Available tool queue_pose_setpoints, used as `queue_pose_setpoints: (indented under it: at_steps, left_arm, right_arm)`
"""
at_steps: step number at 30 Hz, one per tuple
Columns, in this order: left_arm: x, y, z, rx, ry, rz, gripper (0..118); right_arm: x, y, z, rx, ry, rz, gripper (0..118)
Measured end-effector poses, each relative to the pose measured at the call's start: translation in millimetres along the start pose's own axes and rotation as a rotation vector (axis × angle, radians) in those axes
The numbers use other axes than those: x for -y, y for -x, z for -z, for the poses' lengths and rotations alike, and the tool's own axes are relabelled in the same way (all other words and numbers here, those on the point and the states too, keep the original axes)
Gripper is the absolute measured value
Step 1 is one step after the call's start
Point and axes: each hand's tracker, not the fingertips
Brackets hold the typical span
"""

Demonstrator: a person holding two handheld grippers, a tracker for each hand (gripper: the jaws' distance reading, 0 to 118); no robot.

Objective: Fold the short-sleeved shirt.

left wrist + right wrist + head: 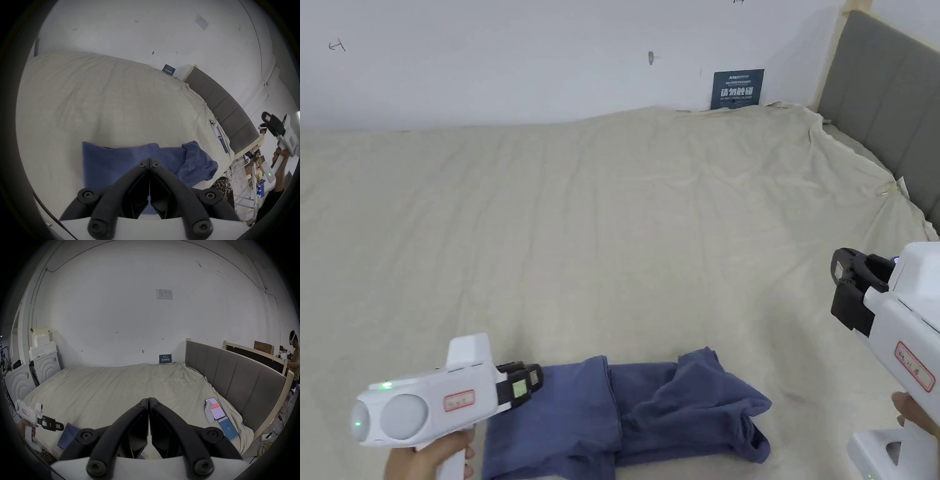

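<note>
A: As the head view has it, blue shirt (650, 409) lies bunched at the near edge of the bed sheet (581, 219). Left gripper (532, 377) sits just over its left end, jaws together, nothing pinched. Right gripper (842, 275) is well off to the right, up in the air.

B: Left gripper view?

A: Left gripper (149, 160) jaws touching, empty, above the shirt (113, 160).

B: Right gripper view?

A: Right gripper (148, 400) jaws closed on nothing. Shirt corner (68, 434) low left. Two phones (221, 417) lie near the headboard (235, 374).

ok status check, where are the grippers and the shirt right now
Left gripper shut, empty, at the blue short-sleeved shirt's left edge. Right gripper shut, empty, held up to the right. Shirt partly folded, right side bunched. Two phones far right, not in the way.
</note>
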Motion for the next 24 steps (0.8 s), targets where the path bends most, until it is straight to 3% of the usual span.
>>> queue_pose_setpoints:
  at_steps: [3, 6, 8, 15, 21, 23, 24]
  left_arm:
    - [-5, 31, -4, 0.01, 0.064, -0.094, 20]
    - [-1, 59, -1, 0.004, 0.12, -0.175, 68]
    - [4, 73, 3, -0.024, 0.134, -0.227, 82]
    - [19, 98, 27, -0.029, 0.17, -0.305, 82]
    - [23, 81, 53, -0.051, 0.204, -0.223, 79]
    - [22, 73, 56, -0.055, 0.193, -0.173, 71]
    - [22, 68, 58, -0.07, 0.19, -0.153, 58]
  right_arm:
    - [0, 5, 2, -0.009, 0.005, -0.001, 0]
    - [0, 11, 3, -0.016, 0.009, -0.005, 0]
    - [1, 13, 4, -0.019, 0.013, -0.006, 0]
    - [7, 12, 13, -0.017, 0.045, -0.014, 0]
    - [9, 9, 16, -0.009, 0.057, -0.01, 0]
    - [10, 8, 17, -0.007, 0.06, -0.011, 0]
    - [10, 8, 18, -0.006, 0.062, -0.012, 0]
